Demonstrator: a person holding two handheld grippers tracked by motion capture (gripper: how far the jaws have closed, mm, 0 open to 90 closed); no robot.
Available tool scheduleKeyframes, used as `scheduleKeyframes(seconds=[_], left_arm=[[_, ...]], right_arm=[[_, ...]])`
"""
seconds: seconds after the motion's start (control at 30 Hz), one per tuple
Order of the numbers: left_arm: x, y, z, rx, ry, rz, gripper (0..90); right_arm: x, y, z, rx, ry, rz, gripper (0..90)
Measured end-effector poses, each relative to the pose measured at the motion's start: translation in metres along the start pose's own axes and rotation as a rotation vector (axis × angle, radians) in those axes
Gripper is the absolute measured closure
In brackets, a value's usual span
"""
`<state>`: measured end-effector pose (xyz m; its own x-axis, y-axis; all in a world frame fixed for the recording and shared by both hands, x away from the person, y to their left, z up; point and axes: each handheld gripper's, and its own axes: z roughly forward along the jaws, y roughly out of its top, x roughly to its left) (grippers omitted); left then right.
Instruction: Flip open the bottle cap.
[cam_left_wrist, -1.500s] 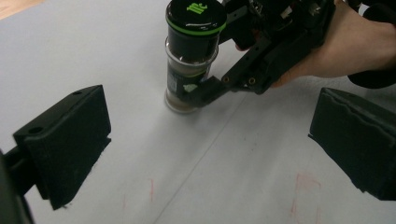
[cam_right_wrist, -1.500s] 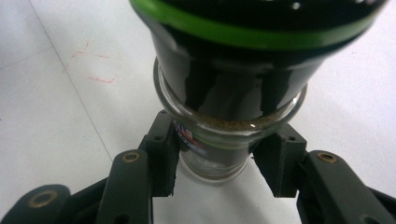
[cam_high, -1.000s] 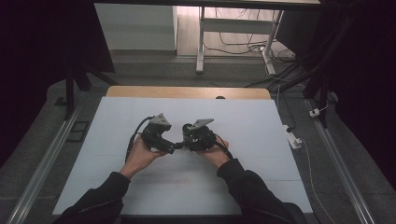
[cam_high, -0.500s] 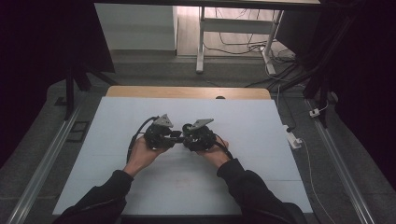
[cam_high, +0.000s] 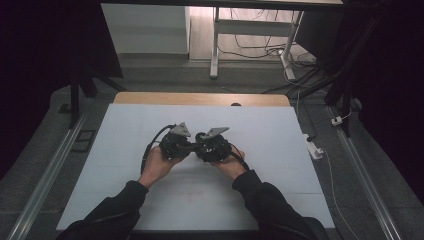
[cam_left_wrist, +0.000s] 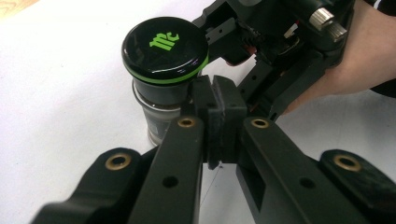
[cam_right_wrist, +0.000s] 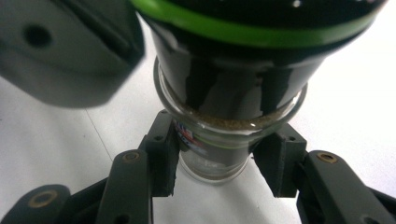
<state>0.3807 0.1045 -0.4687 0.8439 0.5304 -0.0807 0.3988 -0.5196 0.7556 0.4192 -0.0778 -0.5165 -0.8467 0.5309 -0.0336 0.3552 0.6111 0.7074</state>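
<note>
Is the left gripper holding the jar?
No, its fingers are closed on each other beside the jar, with nothing between them.

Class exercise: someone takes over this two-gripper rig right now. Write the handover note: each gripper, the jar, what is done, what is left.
Right gripper: shut on the small glass spice jar with the black, green-ringed cap, gripping the glass body; jar upright on the white table.
Left gripper: jaws have just been closing and now meet beside the cap, nothing between them.
Done: jar steadied.
Left: the cap is still on; probably reopen the left jaws and grip the cap to twist it off.
</note>
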Motion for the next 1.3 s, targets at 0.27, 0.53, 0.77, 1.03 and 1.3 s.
scheduleKeyframes(seconds=[0.27, 0.53, 0.77, 1.03, 1.3], left_arm=[[-0.001, 0.002, -0.002, -0.007, 0.005, -0.009, 88.9], [0.002, 0.004, -0.007, -0.039, 0.0, -0.034, 89.0], [0.006, 0.007, -0.009, -0.049, -0.009, -0.052, 89.1], [0.011, 0.014, -0.014, -0.062, 0.01, -0.056, 89.0], [0.02, 0.022, -0.015, -0.067, 0.039, -0.07, 89.0]], right_arm=[[0.001, 0.0, 0.0, 0.001, -0.002, 0.001, 53.1], [0.001, 0.0, 0.0, 0.0, -0.006, -0.011, 53.2], [0.001, 0.0, 0.0, -0.002, -0.005, -0.003, 53.2], [0.001, 0.0, 0.0, -0.001, -0.007, -0.004, 53.2], [0.001, 0.0, 0.0, 0.002, -0.007, -0.009, 53.2]])
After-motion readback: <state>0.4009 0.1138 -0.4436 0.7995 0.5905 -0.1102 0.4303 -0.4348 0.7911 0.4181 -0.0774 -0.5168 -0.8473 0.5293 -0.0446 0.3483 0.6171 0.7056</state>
